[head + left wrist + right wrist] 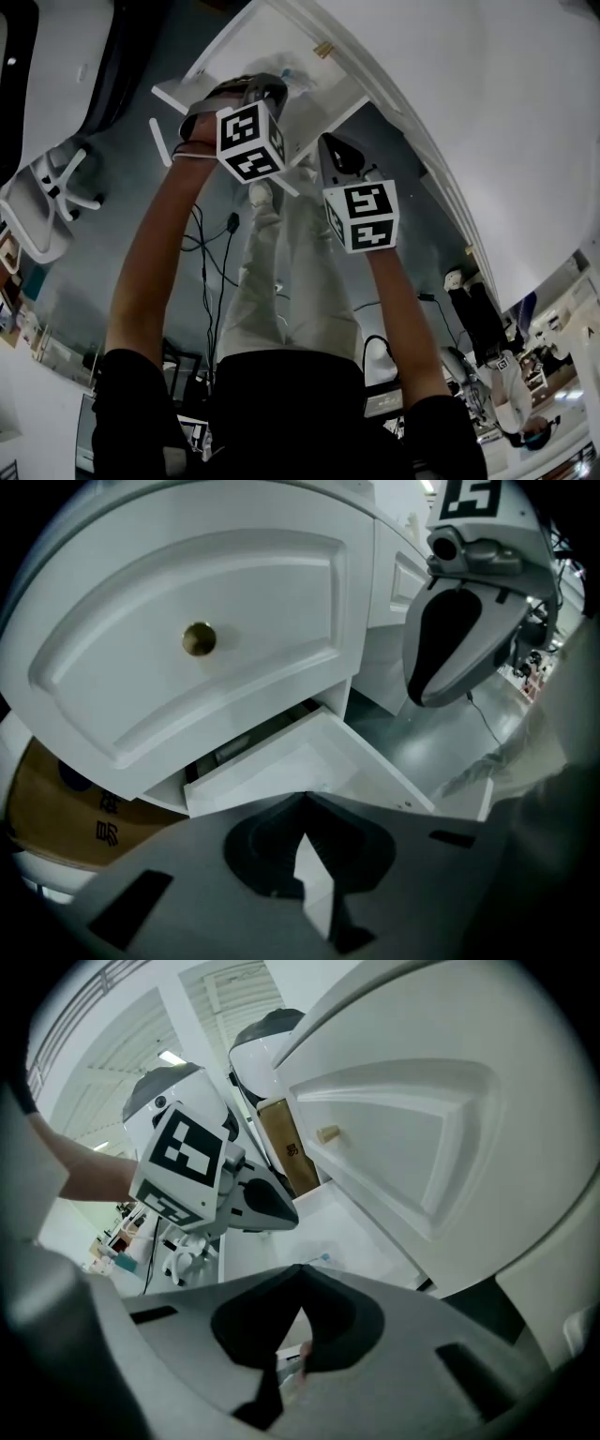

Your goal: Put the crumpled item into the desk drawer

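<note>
The white desk drawer (225, 58) stands pulled out under a closed drawer front with a brass knob (199, 639). A crumpled clear wrapper with a blue bit (292, 82) lies inside it, faint in the right gripper view (321, 1260). My left gripper (270, 90) hangs above the drawer (309, 761), its jaws (302, 803) shut with nothing between them. My right gripper (330, 146) is just right of it, beside the drawer's corner, and its jaws (300, 1271) meet at the tips. A small pinkish speck shows low in their gap; I cannot tell what it is.
A brown cardboard box (70, 808) sits under the desk left of the drawer. A white office chair (52, 192) stands at far left, with black cables (211, 246) on the grey floor. The white desktop (487, 122) fills the upper right. Another person (487, 349) stands at lower right.
</note>
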